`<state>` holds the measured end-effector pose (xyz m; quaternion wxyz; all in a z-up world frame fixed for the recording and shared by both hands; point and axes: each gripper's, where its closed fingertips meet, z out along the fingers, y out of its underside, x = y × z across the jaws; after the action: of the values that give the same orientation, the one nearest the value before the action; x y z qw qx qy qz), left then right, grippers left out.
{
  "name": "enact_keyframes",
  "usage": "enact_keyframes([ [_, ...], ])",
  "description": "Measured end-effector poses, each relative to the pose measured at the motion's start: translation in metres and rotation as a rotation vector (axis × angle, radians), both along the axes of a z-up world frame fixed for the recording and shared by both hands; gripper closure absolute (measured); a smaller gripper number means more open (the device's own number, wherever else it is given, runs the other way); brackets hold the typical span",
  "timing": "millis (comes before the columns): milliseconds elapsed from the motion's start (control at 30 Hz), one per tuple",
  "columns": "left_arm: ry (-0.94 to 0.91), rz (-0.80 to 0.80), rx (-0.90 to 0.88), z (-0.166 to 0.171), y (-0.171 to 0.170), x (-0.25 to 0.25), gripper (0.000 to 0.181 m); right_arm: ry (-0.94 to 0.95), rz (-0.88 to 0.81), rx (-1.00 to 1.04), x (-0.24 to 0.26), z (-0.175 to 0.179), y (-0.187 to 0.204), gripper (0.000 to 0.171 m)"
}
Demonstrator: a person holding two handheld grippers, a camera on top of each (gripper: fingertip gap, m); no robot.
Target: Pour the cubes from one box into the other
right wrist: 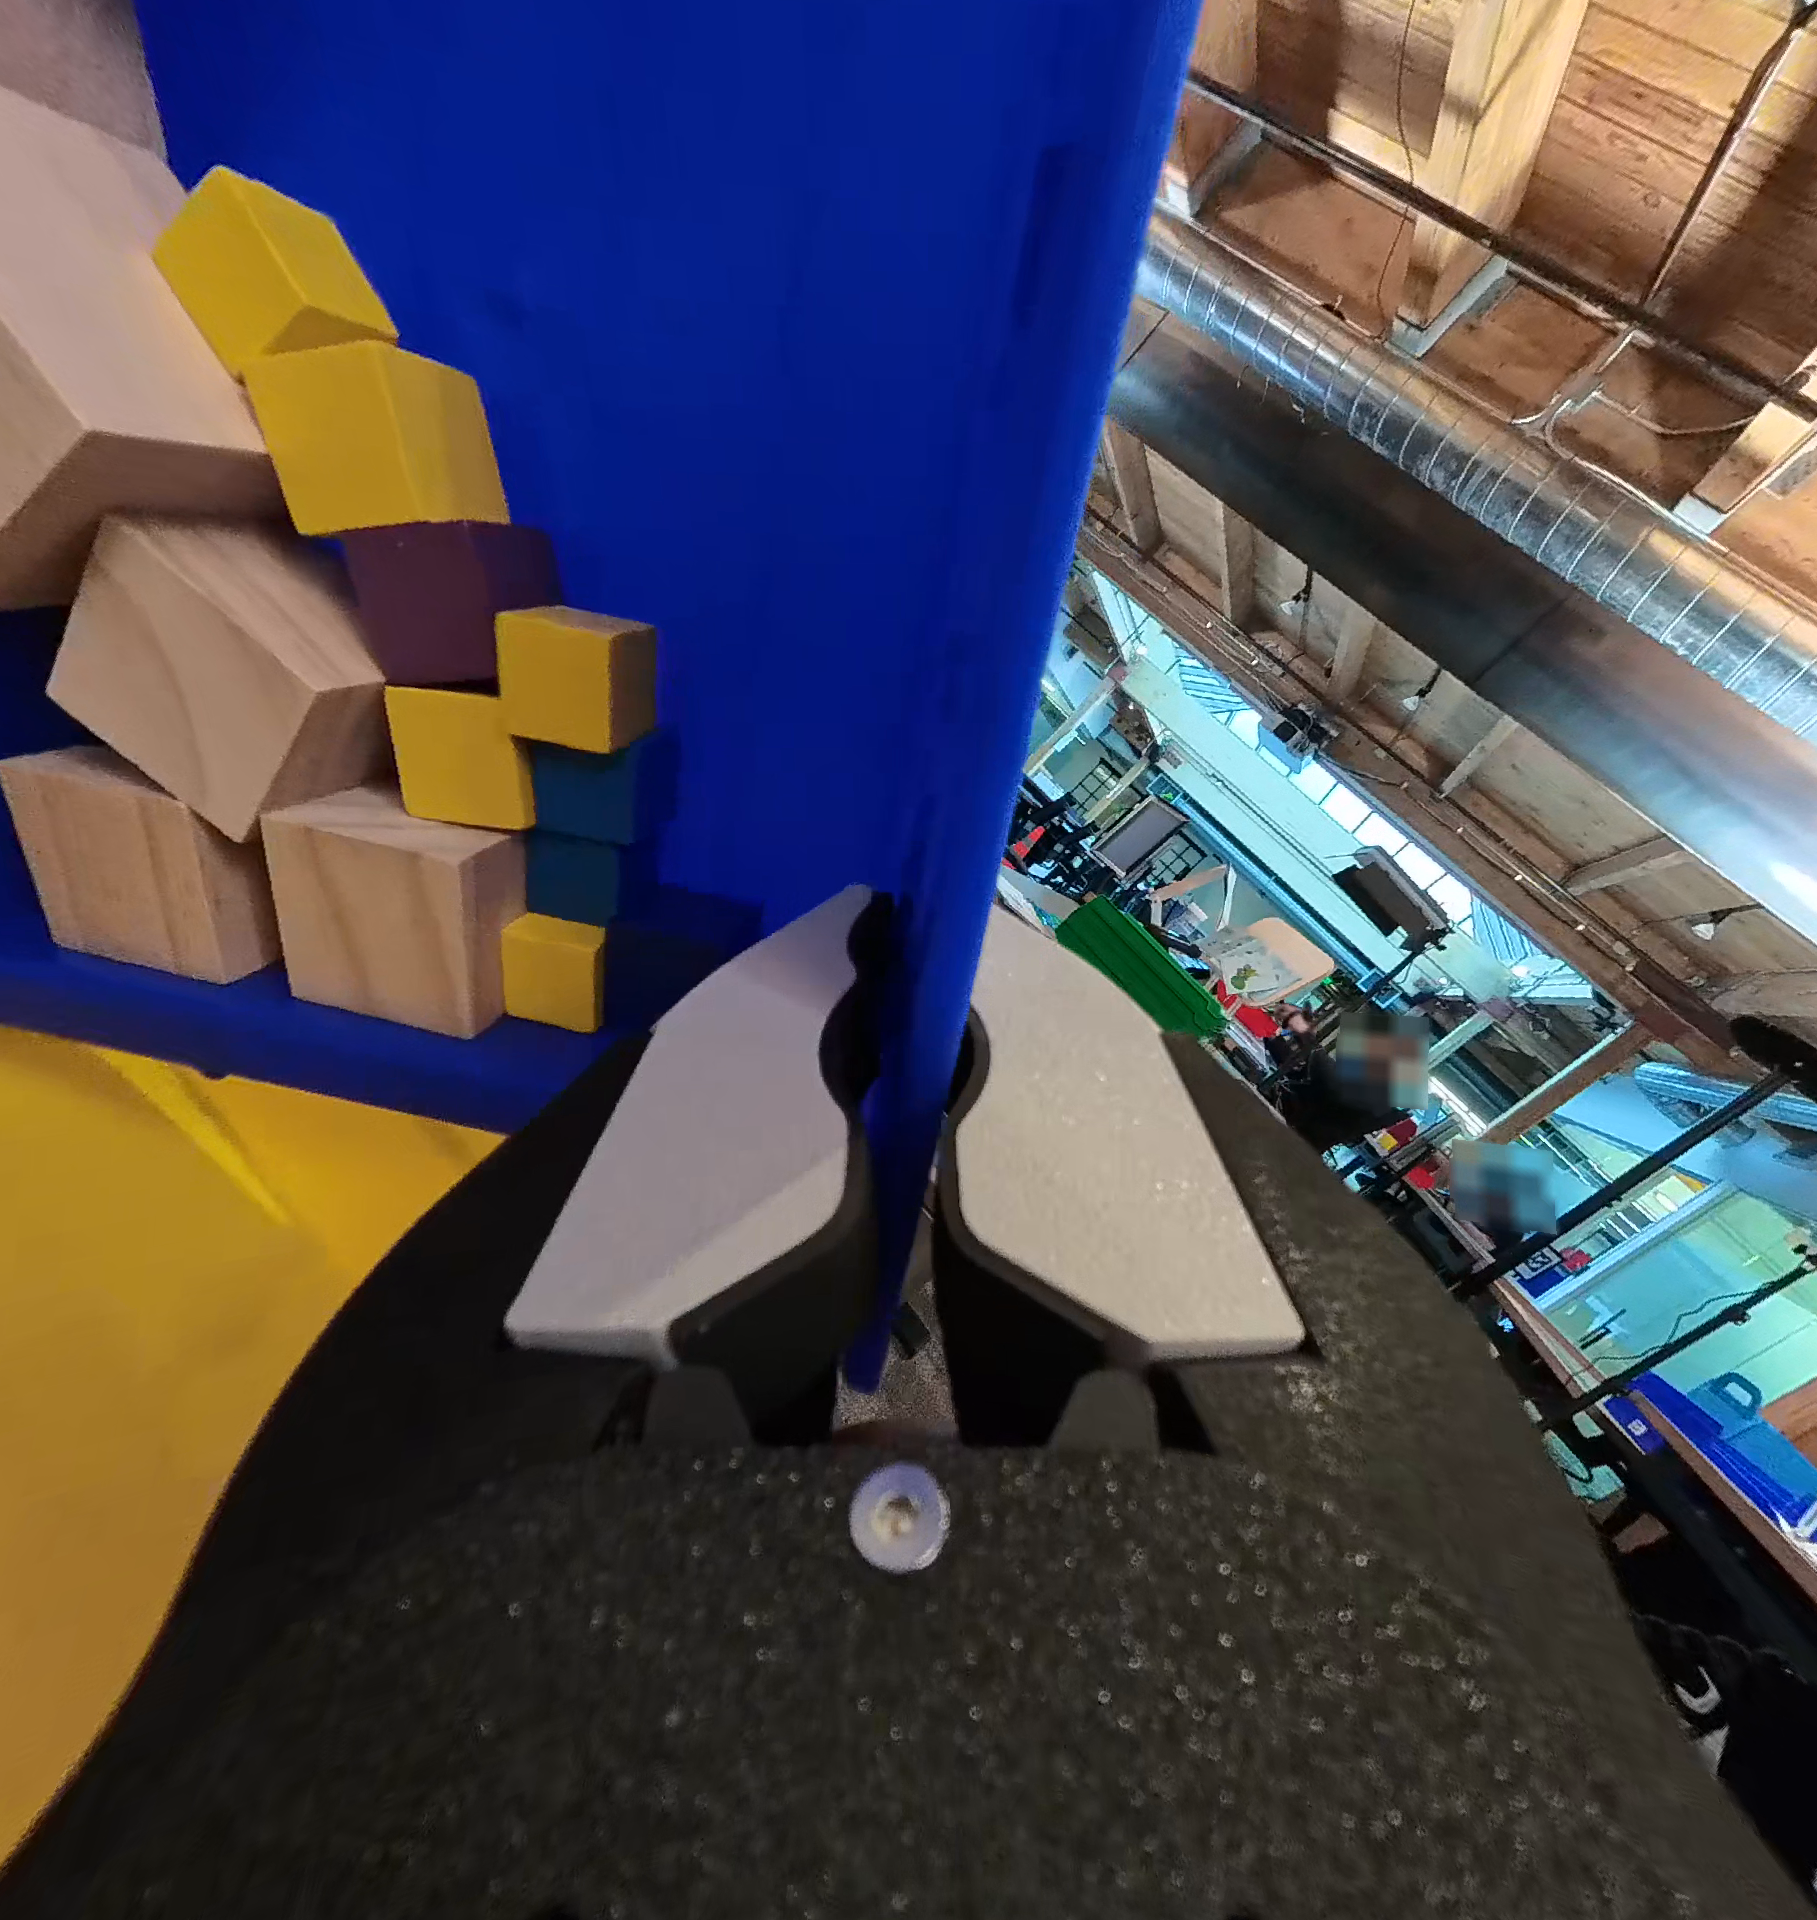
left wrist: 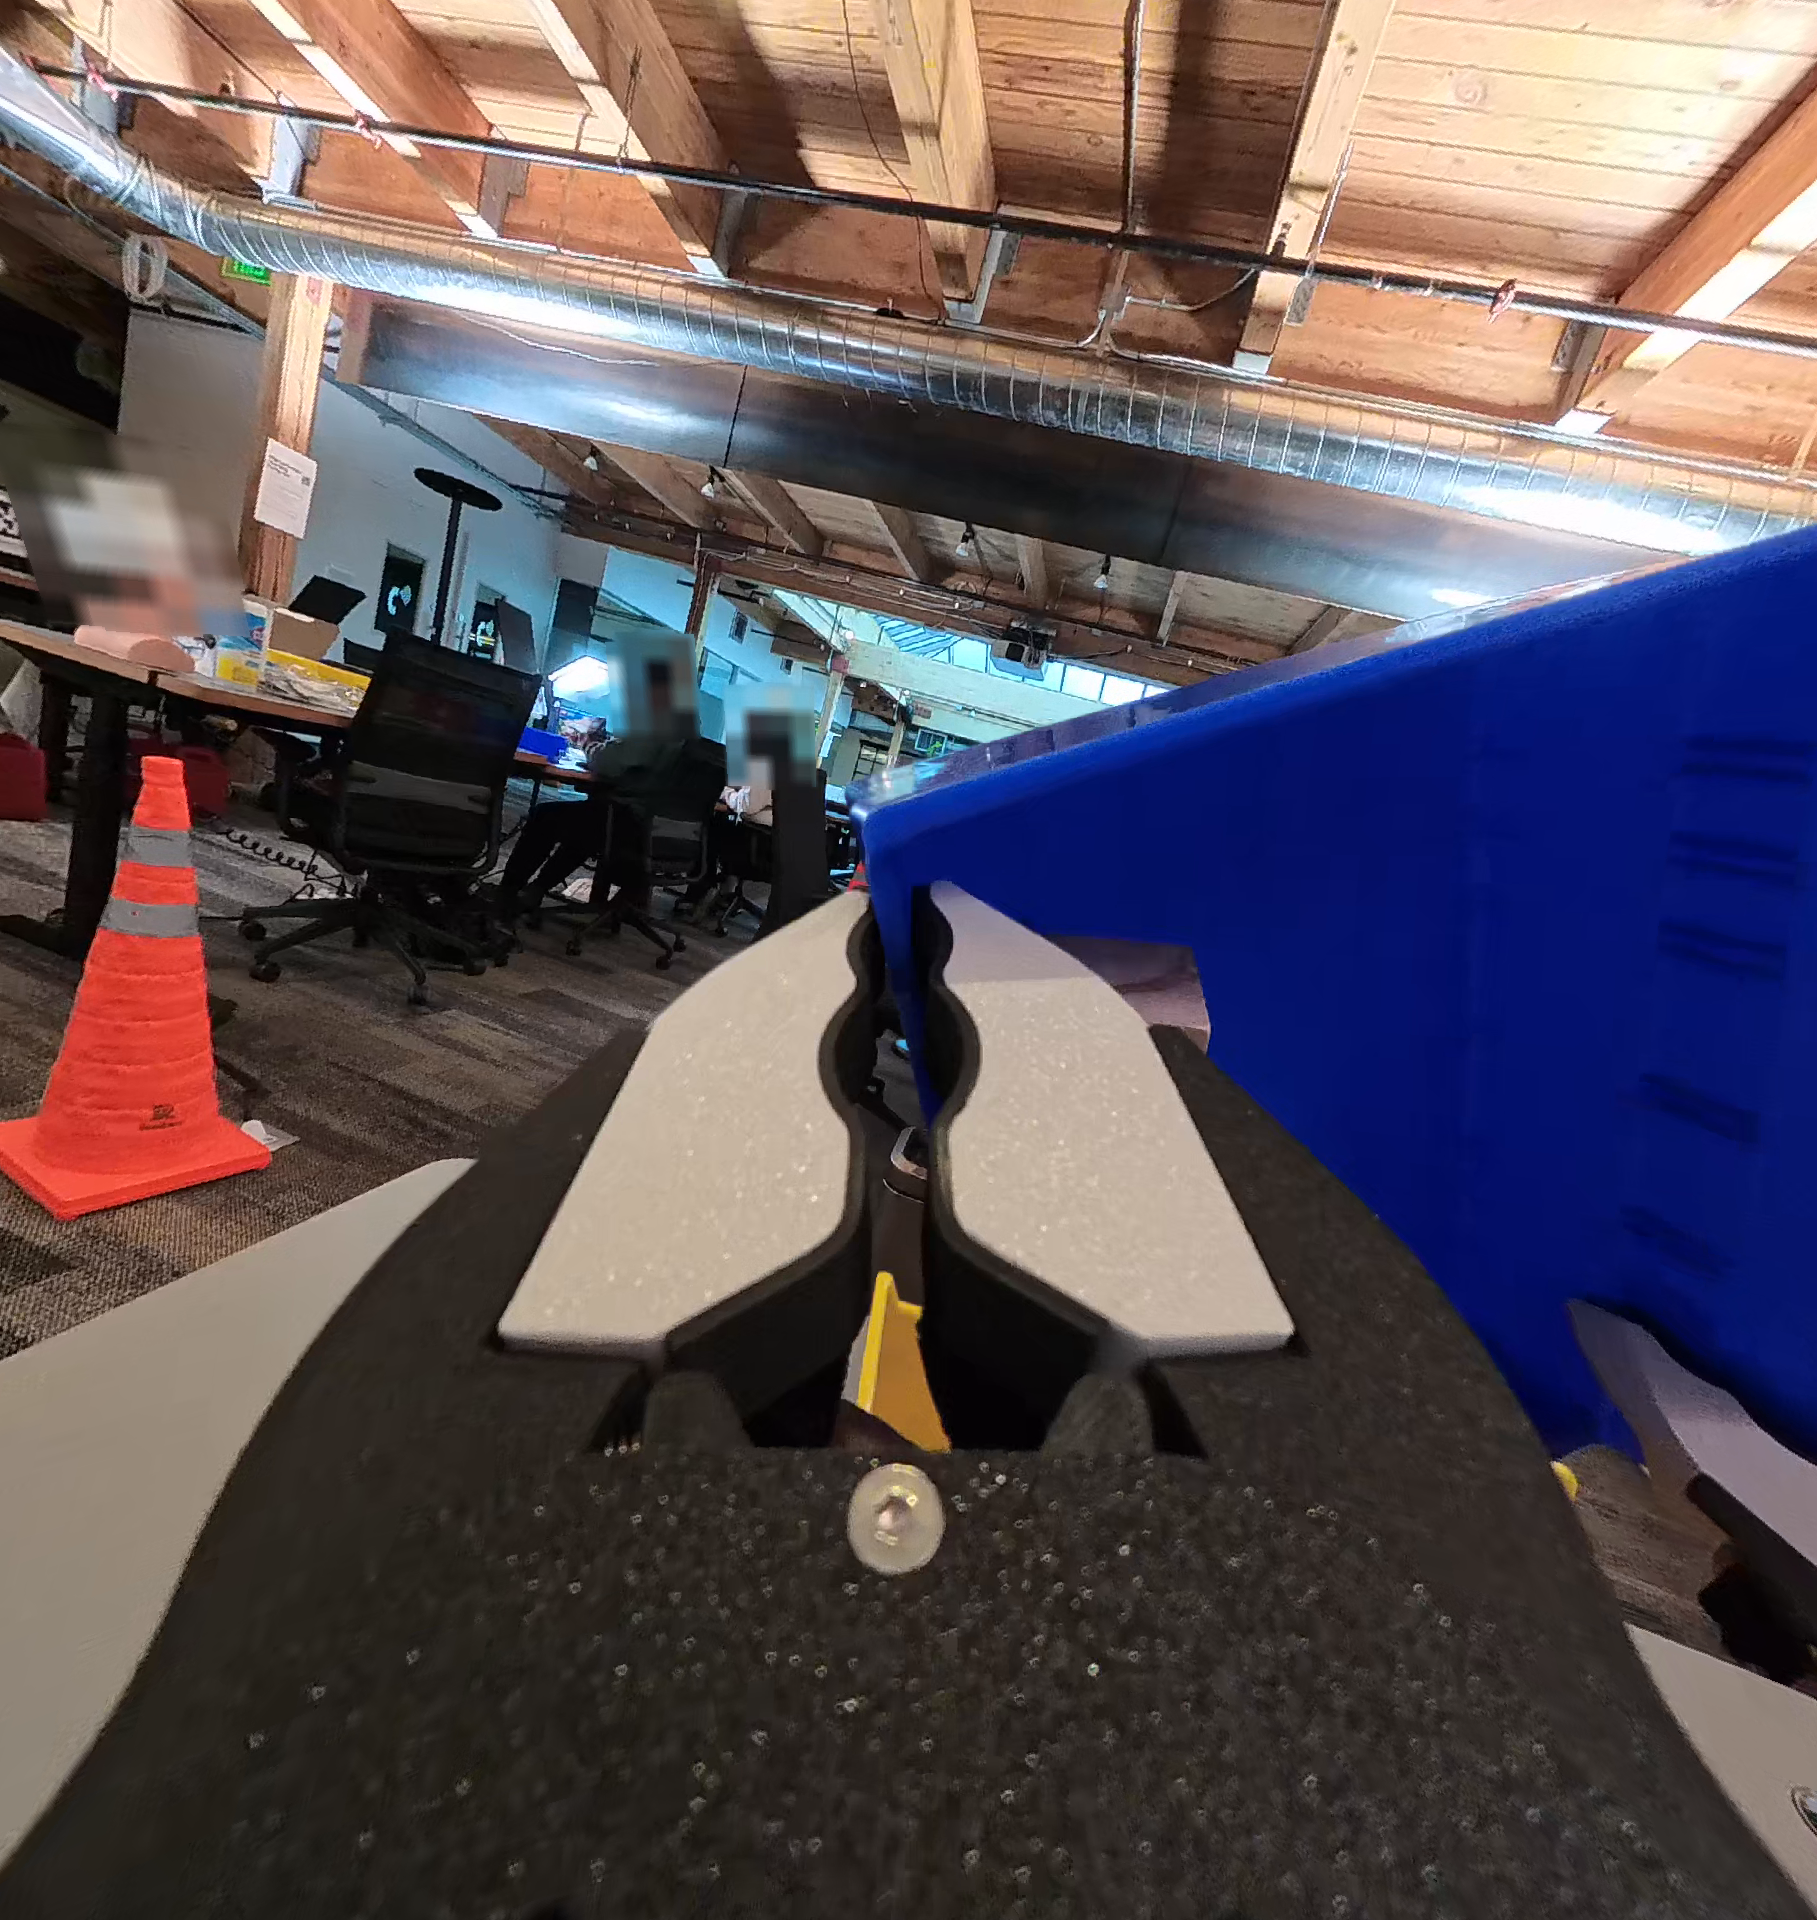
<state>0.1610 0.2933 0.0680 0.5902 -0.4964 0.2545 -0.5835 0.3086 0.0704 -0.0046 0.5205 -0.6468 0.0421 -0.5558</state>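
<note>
Left gripper (left wrist: 899, 935) and right gripper (right wrist: 919, 935) are both clamped on thin walls of the blue box (right wrist: 675, 416), which is lifted and tipped toward the yellow box (right wrist: 104, 1299) just below. It looks stiff, light plastic, so pinching opposite edges seems right. The cubes (right wrist: 384, 894) are hard wood and should tumble loosely. I count roughly four plain, six yellow, one purple, two teal.

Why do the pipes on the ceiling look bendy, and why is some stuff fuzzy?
Left wrist view: the wide lens curves the duct and beams; the blue box is soft because it is so close, the cone sharper. Right wrist view: the whole room is tilted, the cubes look bulged, and the yellow box is a blur.
</note>
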Motion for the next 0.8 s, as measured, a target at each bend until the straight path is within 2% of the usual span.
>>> enact_keyframes([
  [633, -0.058, -0.020, 0.073, 0.018, -0.013, -0.008, 0.176, -0.033, 0.002, 0.059, 0.002, 0.013, -0.007, 0.165],
  [800, -0.047, -0.045, 0.020, 0.009, -0.010, -0.002, 0.176, -0.045, -0.007, 0.068, 0.000, 0.017, -0.012, 0.165],
])
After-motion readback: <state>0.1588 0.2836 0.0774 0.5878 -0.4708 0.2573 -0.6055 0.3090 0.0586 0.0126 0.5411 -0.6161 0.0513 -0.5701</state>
